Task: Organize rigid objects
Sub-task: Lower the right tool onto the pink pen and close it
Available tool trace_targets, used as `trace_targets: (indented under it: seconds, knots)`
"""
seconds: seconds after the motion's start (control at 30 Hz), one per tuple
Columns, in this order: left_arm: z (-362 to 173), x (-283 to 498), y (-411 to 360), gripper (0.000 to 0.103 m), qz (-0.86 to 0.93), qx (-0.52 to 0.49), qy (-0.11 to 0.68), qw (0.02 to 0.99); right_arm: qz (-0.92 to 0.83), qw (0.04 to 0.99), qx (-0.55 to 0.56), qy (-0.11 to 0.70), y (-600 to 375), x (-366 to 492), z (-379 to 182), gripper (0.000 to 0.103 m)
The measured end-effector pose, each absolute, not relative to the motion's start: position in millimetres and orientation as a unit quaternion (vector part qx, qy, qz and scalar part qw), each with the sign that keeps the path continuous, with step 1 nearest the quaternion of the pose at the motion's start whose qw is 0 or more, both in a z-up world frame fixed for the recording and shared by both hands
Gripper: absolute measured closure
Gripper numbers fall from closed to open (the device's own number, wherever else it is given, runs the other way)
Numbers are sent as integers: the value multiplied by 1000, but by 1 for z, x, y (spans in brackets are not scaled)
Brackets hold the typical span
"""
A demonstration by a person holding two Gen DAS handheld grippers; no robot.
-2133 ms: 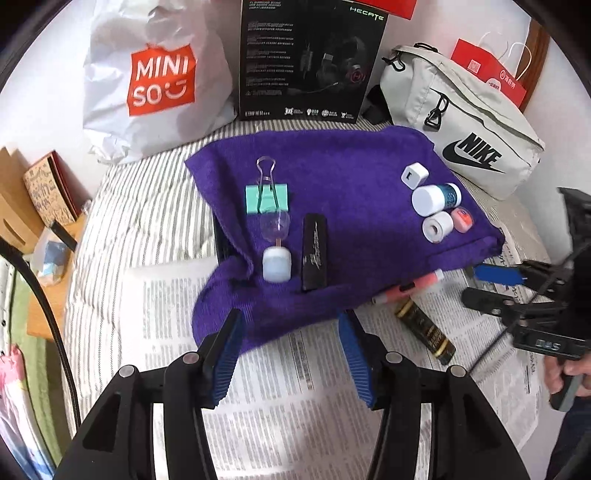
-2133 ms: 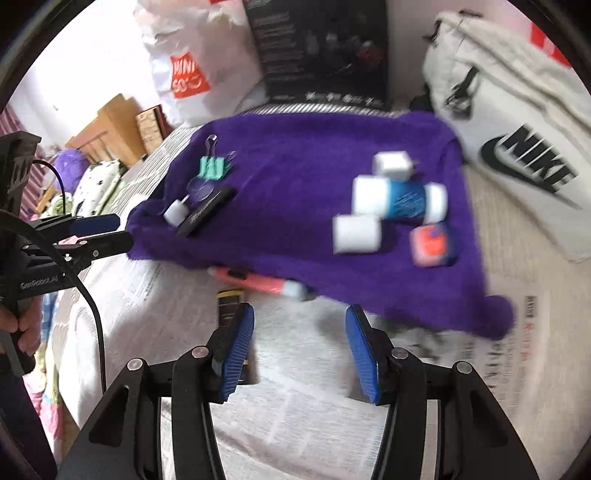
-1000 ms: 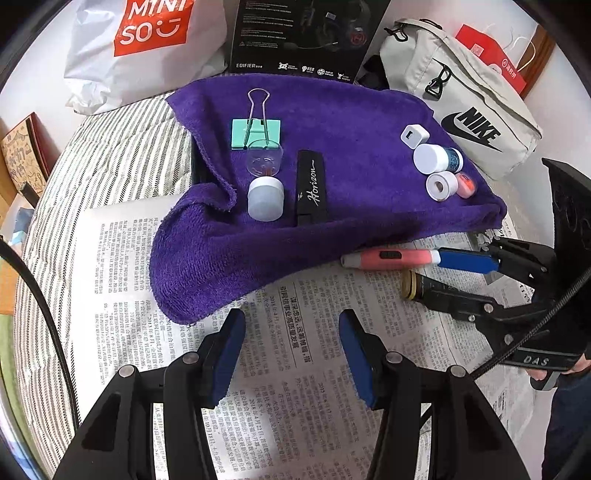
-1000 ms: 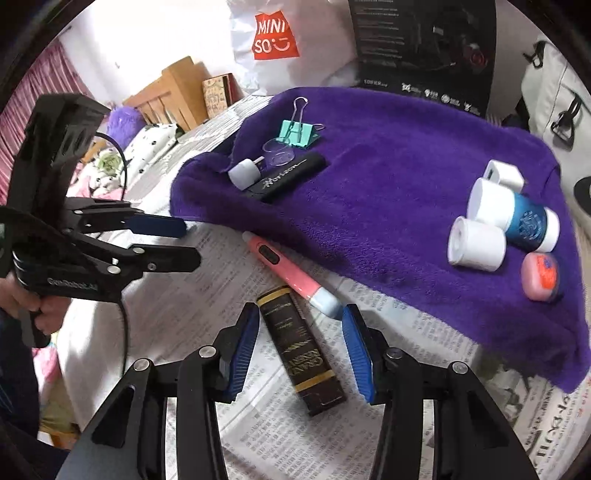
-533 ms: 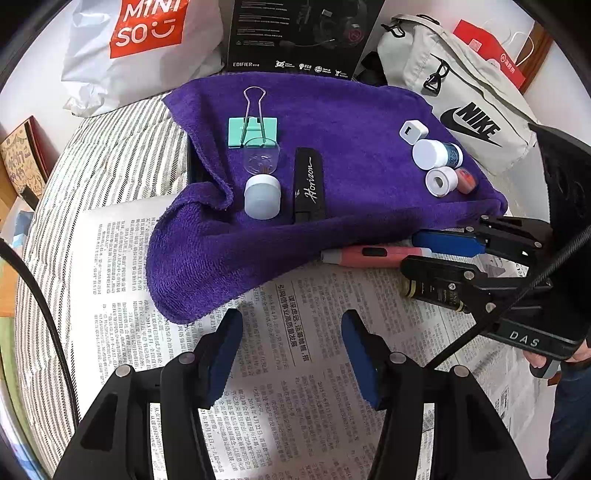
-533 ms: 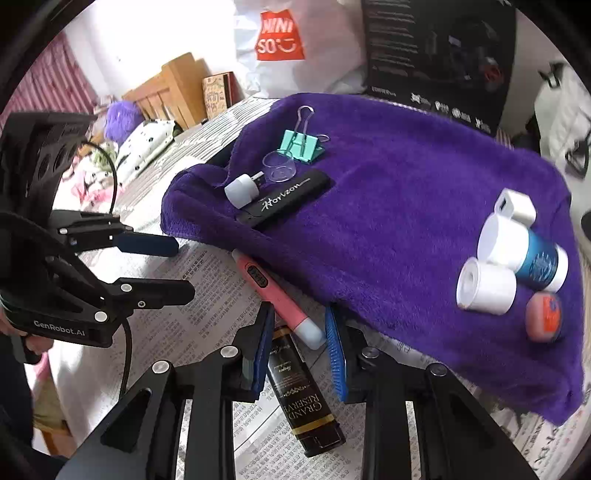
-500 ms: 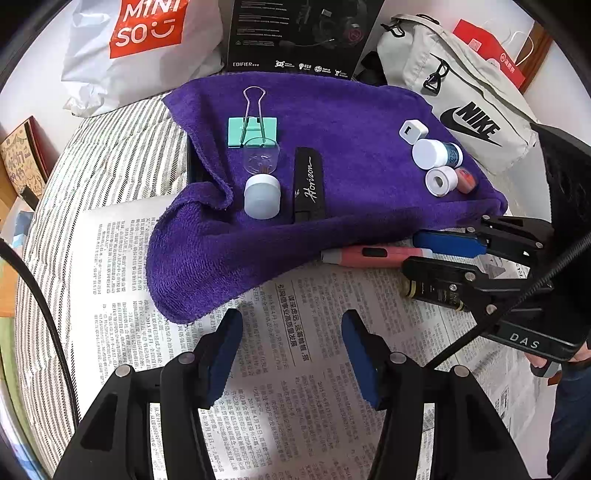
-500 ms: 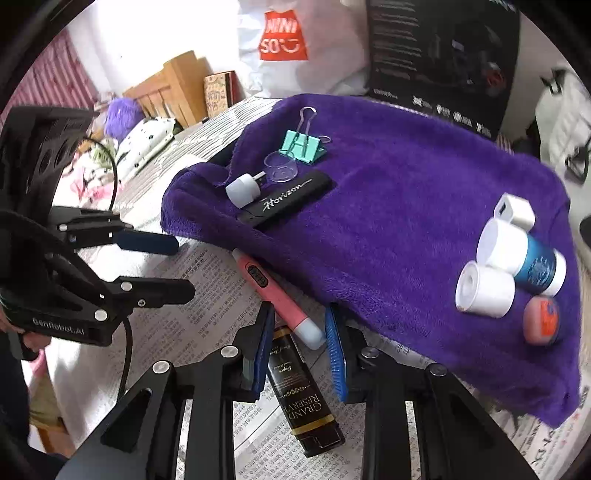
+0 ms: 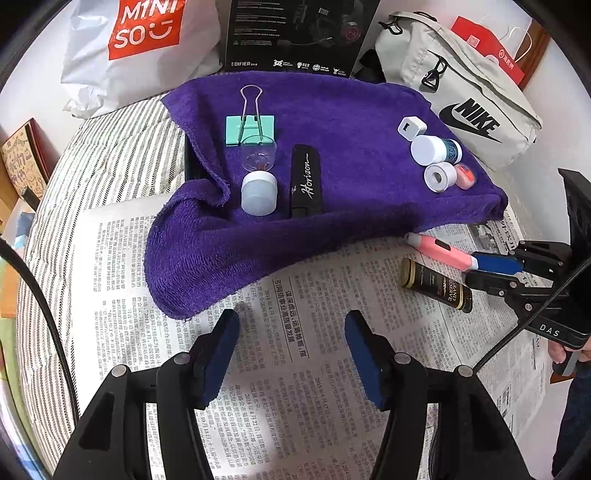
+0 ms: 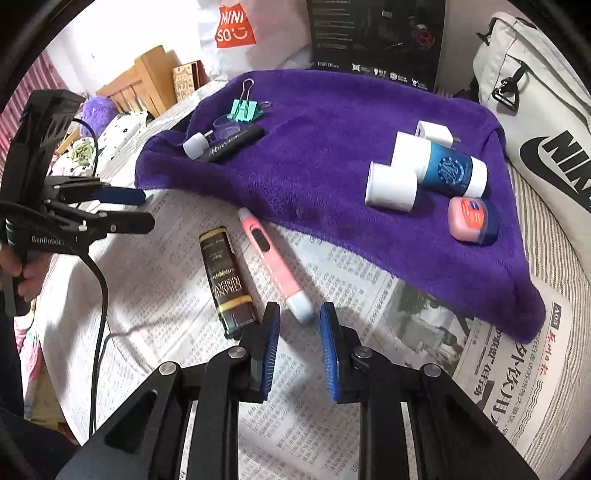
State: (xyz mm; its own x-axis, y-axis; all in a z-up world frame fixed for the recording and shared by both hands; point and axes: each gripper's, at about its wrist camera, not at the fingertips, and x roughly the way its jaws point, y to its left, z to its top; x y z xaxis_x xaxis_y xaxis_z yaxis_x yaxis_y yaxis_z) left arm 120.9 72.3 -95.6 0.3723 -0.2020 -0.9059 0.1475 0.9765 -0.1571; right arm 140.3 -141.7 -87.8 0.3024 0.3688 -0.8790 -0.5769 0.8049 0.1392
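Note:
A pink pen-shaped tool (image 10: 272,264) and a black-and-gold tube (image 10: 226,280) lie on newspaper (image 10: 166,295) in front of a purple towel (image 10: 332,122). My right gripper (image 10: 298,341) is open, its blue pads just behind the pink tool's pale end. It also shows in the left wrist view (image 9: 491,271), beside the pink tool (image 9: 439,251) and the tube (image 9: 436,284). My left gripper (image 9: 291,350) is open and empty over the newspaper (image 9: 295,369), in front of the towel (image 9: 351,110). On the towel lie a green binder clip (image 9: 251,125), a black case (image 9: 306,181), a white cap (image 9: 258,192) and small jars (image 9: 436,151).
A Miniso bag (image 9: 136,44), a black Edifier box (image 9: 295,33) and a white Nike bag (image 9: 465,96) stand behind the towel. Striped bedding (image 9: 110,155) lies under the newspaper. Wooden furniture (image 10: 144,85) is at the left.
My right gripper has narrowed its jaws and drawn back to the pink tool's pale end. The pink tool has swung and shifted right. My left gripper has barely moved.

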Motion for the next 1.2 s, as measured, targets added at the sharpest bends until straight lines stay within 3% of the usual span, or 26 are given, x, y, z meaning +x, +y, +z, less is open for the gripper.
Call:
trace_targets:
  seconds: [0.6,0.67,0.87,1.2]
  knots:
    - [-93,118,75,45,-105,-25,556,824,354,778,-193,481,-70,155,-85,74]
    - [-93,117,76,45,-105,-27,556,824,359,779,-193,477,-69,154,-87,79]
    - [-92,115,77,45,-102,-26,556,825,335,785,-170,493,-95,144,-86,86]
    - [-93,112,70,45,-94,-36,553,827,263,801,-85,531,-169,110,-87,87]
